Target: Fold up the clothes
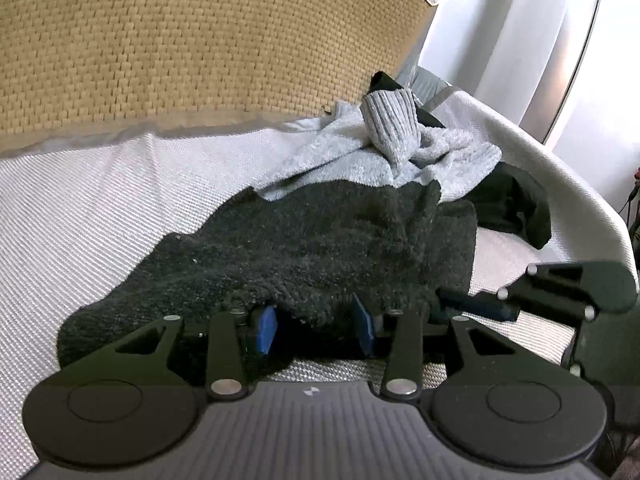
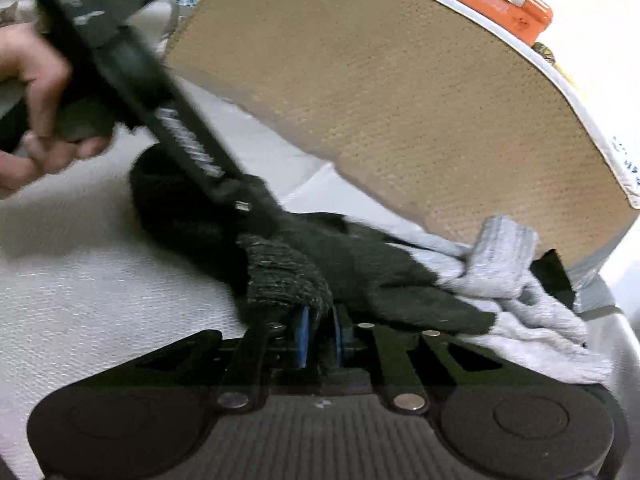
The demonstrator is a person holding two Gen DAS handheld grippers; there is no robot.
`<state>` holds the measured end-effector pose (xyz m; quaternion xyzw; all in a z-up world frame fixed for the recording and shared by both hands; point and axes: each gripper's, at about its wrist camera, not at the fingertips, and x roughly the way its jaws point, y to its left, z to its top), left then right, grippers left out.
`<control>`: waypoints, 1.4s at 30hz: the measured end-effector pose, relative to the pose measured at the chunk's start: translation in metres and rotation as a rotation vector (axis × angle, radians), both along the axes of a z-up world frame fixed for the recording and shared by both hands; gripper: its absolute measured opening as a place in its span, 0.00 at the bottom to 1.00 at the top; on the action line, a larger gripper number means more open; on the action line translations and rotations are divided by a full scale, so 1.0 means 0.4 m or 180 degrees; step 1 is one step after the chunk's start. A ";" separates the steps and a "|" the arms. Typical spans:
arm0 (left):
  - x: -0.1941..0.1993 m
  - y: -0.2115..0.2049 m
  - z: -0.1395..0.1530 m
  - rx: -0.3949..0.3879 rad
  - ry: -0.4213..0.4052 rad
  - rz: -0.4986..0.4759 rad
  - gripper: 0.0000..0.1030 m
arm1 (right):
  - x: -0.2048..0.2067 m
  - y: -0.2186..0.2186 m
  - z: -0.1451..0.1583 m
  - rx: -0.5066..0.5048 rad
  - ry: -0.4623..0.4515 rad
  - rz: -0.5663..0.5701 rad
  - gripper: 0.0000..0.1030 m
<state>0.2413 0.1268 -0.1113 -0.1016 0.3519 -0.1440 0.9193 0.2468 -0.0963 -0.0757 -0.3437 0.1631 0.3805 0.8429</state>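
While right gripper (image 2: 319, 338) pinches black sock (image 2: 288, 276), only right view shows hand (image 2: 36, 108).

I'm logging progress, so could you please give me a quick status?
Left hand-held gripper open at dark sock. Right hand-held gripper shut on its cuff. Grey sock lies beyond, clear.

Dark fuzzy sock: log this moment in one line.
left tongs open around dark fuzzy sock | right tongs shut on sock cuff | white woven surface

Bare white bed cover (image 1: 100, 200) left of dark sock (image 1: 304, 240); woven tan panel (image 1: 200, 40) close behind.
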 end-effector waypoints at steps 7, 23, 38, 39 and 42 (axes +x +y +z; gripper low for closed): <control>0.007 0.012 -0.006 -0.0175 -0.0002 0.0023 0.43 | 0.037 0.006 0.024 0.0081 -0.0001 -0.0098 0.07; -0.004 0.036 0.010 -0.0246 -0.0081 0.0074 0.44 | 0.127 0.024 0.086 0.0152 0.0096 -0.0313 0.00; -0.003 0.040 0.009 -0.0231 -0.0045 0.0095 0.44 | -0.075 0.056 0.004 -0.0140 0.0426 0.0556 0.39; -0.002 0.039 0.007 -0.0230 -0.0034 0.0100 0.44 | -0.083 0.060 0.000 -0.0173 0.0415 0.0569 0.39; -0.007 0.038 0.011 -0.0202 -0.0032 0.0099 0.44 | -0.100 0.064 -0.005 -0.0232 0.0412 0.0612 0.45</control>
